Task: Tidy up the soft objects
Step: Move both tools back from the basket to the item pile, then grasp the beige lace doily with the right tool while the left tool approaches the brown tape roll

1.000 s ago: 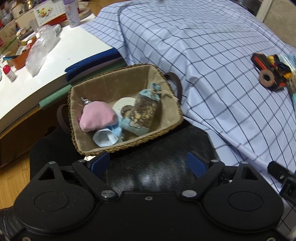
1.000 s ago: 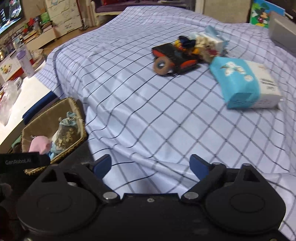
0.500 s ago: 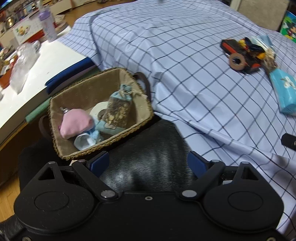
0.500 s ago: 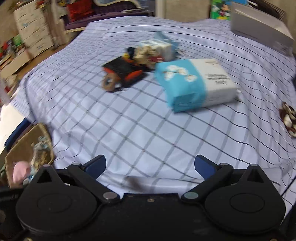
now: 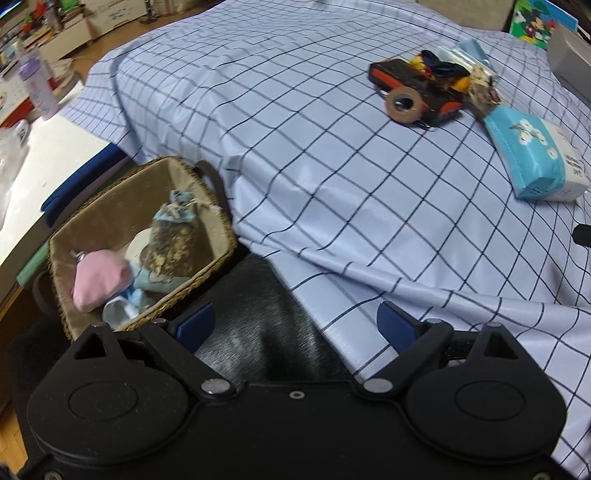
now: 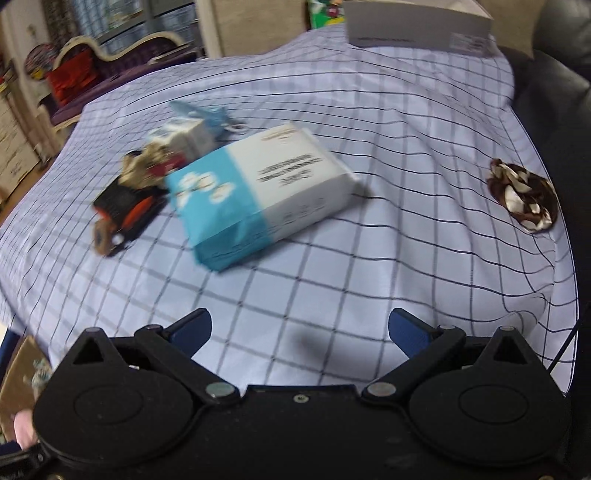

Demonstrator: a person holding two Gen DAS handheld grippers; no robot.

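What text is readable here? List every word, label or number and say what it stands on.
None can be read.
Blue and white tissue pack: dark print lines on the white half, blurred.
Same pack in the left wrist view: small print at its end, too small.
Grey box at the far edge: dark print, too blurred.
Picture with cartoon mouse: no legible words.

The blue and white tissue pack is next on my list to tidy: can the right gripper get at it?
Probably yes: the right gripper is open, and only bare checked sheet lies before the tissue pack.
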